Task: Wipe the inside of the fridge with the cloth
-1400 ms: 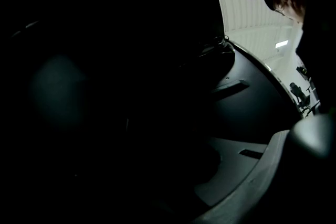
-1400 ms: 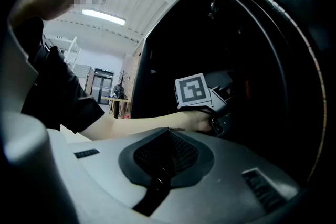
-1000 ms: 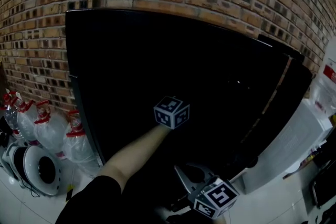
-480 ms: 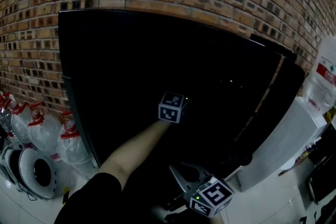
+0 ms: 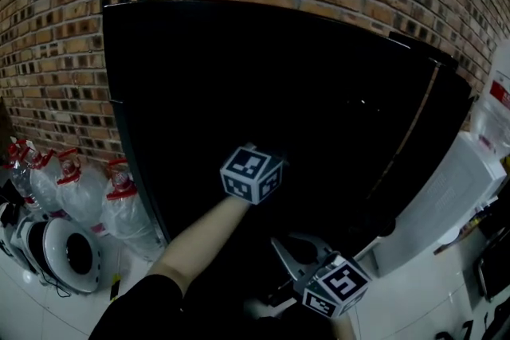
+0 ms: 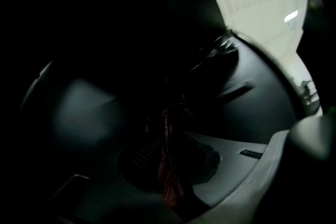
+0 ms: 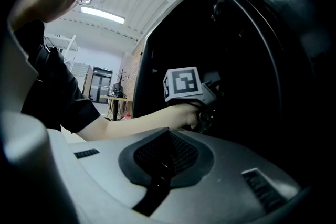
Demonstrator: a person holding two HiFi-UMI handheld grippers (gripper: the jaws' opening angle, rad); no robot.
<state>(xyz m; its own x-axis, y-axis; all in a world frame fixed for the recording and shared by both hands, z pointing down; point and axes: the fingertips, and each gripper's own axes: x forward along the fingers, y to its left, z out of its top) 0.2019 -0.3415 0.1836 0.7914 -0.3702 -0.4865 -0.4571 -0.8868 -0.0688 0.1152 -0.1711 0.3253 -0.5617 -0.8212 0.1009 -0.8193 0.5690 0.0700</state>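
Well inside the fridge [image 5: 239, 76], left gripper [image 6: 173, 113] fingers tight on the cloth [image 6: 167, 181]; right gripper [image 7: 165, 149] at the front edge, fingers together.

The fridge [image 5: 239, 76] is a tall black cabinet standing against a brick wall, its door [image 5: 434, 131] swung open at the right of the head view and its inside too dark to show shelves or walls. The cloth [image 6: 168, 165] is a reddish, woven-looking piece bunched into a narrow upright strip. It is pinched between the jaws of the left gripper [image 6: 173, 115], inside the fridge's dark interior.
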